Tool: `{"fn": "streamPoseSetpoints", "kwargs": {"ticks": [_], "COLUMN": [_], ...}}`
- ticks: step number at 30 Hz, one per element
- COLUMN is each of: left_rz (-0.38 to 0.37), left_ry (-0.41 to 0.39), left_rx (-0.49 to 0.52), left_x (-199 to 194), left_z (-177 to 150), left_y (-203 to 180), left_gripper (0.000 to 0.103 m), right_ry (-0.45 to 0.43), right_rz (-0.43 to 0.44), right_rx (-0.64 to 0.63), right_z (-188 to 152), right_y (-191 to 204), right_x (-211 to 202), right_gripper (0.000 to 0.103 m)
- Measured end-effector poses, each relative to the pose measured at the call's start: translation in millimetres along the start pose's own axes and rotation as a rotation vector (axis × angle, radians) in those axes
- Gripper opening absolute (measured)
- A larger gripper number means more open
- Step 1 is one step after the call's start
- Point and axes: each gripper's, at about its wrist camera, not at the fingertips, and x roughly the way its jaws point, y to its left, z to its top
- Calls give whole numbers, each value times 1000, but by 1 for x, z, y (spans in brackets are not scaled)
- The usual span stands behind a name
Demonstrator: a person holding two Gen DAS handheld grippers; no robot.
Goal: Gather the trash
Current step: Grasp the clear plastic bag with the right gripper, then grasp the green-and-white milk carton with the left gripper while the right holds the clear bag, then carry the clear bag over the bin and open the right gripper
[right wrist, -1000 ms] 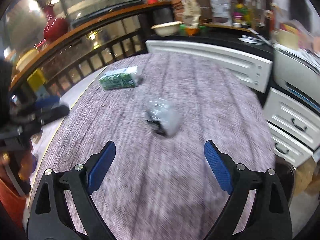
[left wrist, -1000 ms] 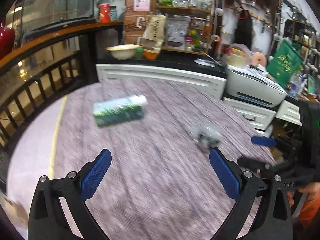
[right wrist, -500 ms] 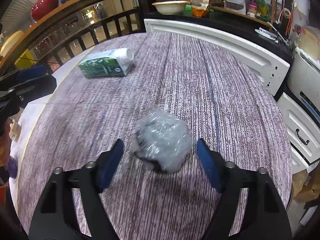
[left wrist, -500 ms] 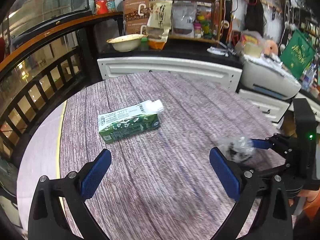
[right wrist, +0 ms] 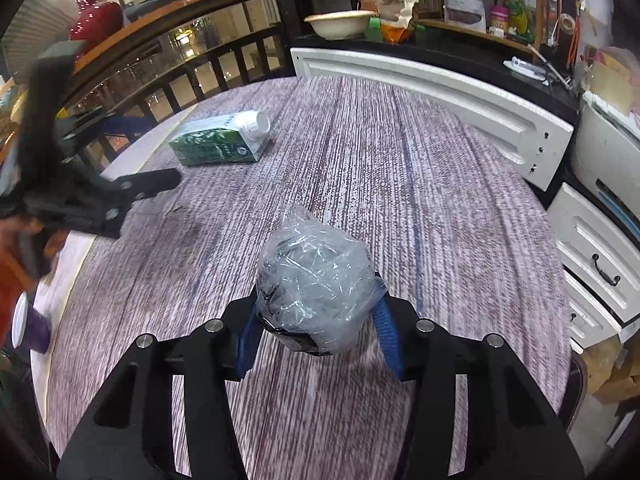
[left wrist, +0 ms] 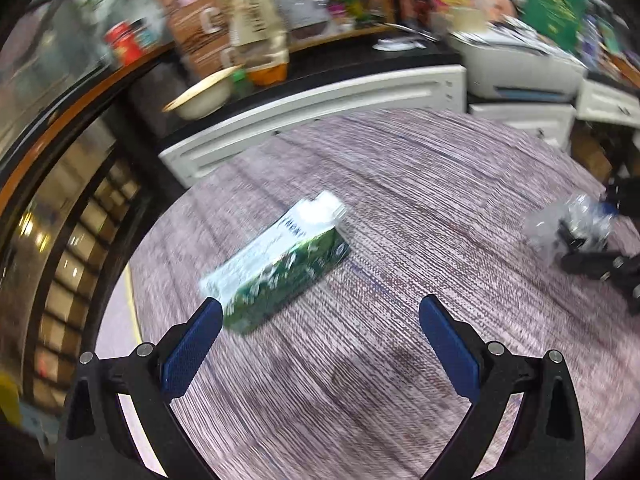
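Note:
A green and white milk carton (left wrist: 280, 264) lies on its side on the round wood-grain table (left wrist: 400, 360); it also shows in the right wrist view (right wrist: 220, 144) at the far left. My left gripper (left wrist: 316, 344) is open, its left pad (left wrist: 188, 344) just short of the carton's near end. My right gripper (right wrist: 316, 336) is shut on a crumpled clear plastic bag (right wrist: 316, 280) with something dark inside. The bag also shows at the right in the left wrist view (left wrist: 568, 224).
A white cabinet (right wrist: 432, 96) runs along the table's far side, with a bowl (right wrist: 340, 24) and packets on a dark counter. A dark wooden railing (right wrist: 160, 80) stands to the left. White drawers (right wrist: 592, 264) stand at the right. A purple cup (right wrist: 28, 324) sits at the table's left edge.
My right gripper has closed on the plastic bag. My left gripper has moved toward the carton, which now sits larger and nearer its left pad.

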Motion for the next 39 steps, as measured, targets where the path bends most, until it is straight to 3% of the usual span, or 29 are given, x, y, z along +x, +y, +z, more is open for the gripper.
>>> {"fn": "streamPoseSetpoints", "kwargs": {"ticks": [6,12,15,20,23,25,31,39], "left_rz": [11,-64,-137,-182,-248,-249,-284,-286], "left_ry": [56,103,125,140,150,161,138,98], "left_rx": [153,288,330,396,372,369,281,198], "left_x": [22,43,57,76,83,89,89,78], "left_z": [12,20,23,24,26,25,25,15], "left_y": [17,28,29,27,30,29,38,22], "left_gripper": [97,97,97,97,90,84,54,51], "right_ry": [-16,11,29,36,34,29,6,-27], "right_rz": [28,95,116,125,141,146,144,140], "right_rx": [-26,1,23,66,108,136,185,229], "right_z": [-16,-31,-37,-42,-42,-44,-46,-57], "right_y": [3,-2,-5,-12,-19,-25,-37,-47], "right_x": [-27,-39,-37,-34,-30,-29,-34,-51], "right_gripper": [50,50,50,50,50,50,50,50]}}
